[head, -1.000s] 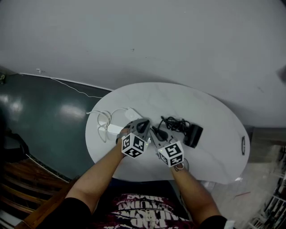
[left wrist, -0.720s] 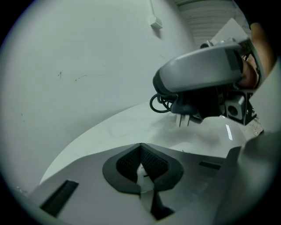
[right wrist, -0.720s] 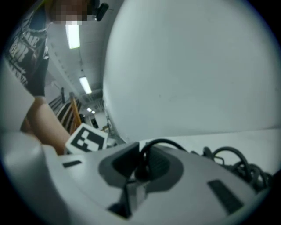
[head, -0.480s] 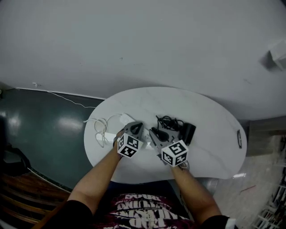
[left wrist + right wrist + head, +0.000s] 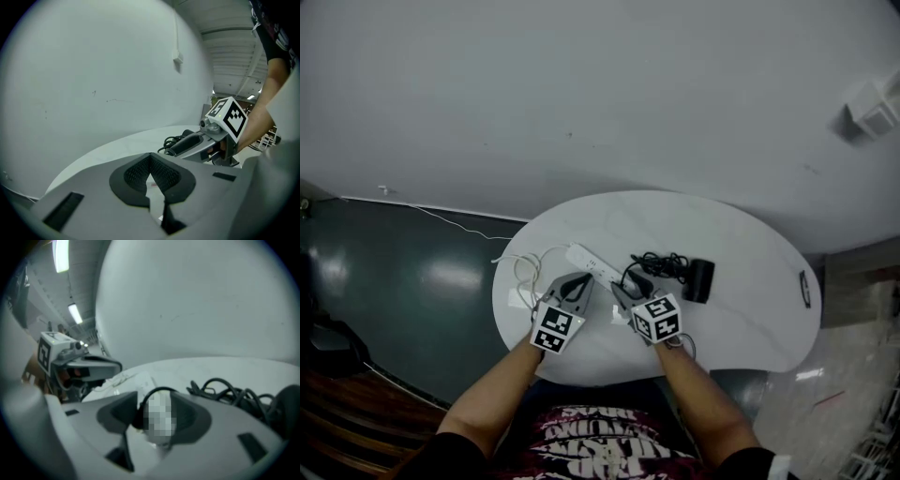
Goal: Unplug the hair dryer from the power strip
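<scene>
A white power strip (image 5: pixel 589 263) lies aslant on the white oval table (image 5: pixel 741 319). The black hair dryer (image 5: pixel 701 279) rests to its right, its black cable (image 5: pixel 661 263) bunched between them. The cable's plug (image 5: pixel 157 420) sits between the jaws of my right gripper (image 5: pixel 622 290), which are opening and stand apart from it. The plug is just off the strip's near end; whether it still sits in a socket I cannot tell. My left gripper (image 5: pixel 579 281) hovers near the strip, raised off it, tips together with nothing held (image 5: pixel 150 157).
A white cord (image 5: pixel 523 272) loops at the table's left edge, beyond the strip. A small dark object (image 5: pixel 807 290) lies at the far right rim. Dark floor drops away on the left; a grey wall rises behind the table.
My left gripper has lifted off the power strip and drawn back toward me, leaving the strip uncovered. My right gripper stays at the plug.
</scene>
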### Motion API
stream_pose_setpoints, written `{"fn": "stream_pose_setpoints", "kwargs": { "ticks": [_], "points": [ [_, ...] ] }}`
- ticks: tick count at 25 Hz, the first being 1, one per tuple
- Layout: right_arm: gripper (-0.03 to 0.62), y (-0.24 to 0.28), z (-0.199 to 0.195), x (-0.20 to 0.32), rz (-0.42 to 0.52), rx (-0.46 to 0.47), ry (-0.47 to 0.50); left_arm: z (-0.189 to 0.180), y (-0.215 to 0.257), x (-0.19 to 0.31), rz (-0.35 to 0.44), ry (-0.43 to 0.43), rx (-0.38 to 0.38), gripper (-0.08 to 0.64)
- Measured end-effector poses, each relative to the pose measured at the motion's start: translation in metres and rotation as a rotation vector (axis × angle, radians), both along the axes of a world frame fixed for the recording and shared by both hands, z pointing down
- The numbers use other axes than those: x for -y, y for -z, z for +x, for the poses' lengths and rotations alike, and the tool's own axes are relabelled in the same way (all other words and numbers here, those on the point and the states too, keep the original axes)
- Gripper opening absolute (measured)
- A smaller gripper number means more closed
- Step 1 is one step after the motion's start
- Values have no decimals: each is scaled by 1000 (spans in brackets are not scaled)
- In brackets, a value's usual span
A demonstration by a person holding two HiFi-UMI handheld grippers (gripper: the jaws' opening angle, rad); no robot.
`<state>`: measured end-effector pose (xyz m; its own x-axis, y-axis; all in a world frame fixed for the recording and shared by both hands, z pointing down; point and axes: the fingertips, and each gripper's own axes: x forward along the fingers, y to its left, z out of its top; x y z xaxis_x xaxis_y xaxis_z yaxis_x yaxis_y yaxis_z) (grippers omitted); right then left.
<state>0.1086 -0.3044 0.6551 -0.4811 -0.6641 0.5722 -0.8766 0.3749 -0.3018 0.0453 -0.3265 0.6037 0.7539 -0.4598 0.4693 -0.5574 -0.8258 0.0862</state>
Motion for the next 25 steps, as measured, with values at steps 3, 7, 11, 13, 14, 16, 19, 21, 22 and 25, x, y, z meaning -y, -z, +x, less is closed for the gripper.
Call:
{"fn": "stream_pose_setpoints", "kwargs": {
  "ticks": [3,7,11,13,14,16,19,21,22,25],
  "points": [
    [224,9,12,-17,3,-58,-25,-20,20,-6,5,15,-47,23],
    [224,48,29,-53,63,-67,-86,-46,58,-15,43,39,-123,23],
    [224,136,29,-89,237,-68,-165,-71,121,-27,117,71,-219,23],
    [223,180,28,-105,326,-77,-221,-78,153,-34,131,78,-275,23],
    [222,200,28,-114,368,-82,-251,-78,168,-38,142,75,-300,23],
    [172,236,30,-130,441,-99,-311,-77,203,-45,178,65,-345,23],
    [52,278,27,-152,520,-91,-341,-76,253,-56,255,61,-391,23],
    [44,302,25,-161,570,-71,-329,-76,281,-66,296,70,-408,23],
    [44,312,24,-164,592,-74,-320,-76,291,-72,310,77,-414,23],
    [41,330,19,-177,640,-97,-267,-75,306,-97,337,108,-410,23]
  ]
}}
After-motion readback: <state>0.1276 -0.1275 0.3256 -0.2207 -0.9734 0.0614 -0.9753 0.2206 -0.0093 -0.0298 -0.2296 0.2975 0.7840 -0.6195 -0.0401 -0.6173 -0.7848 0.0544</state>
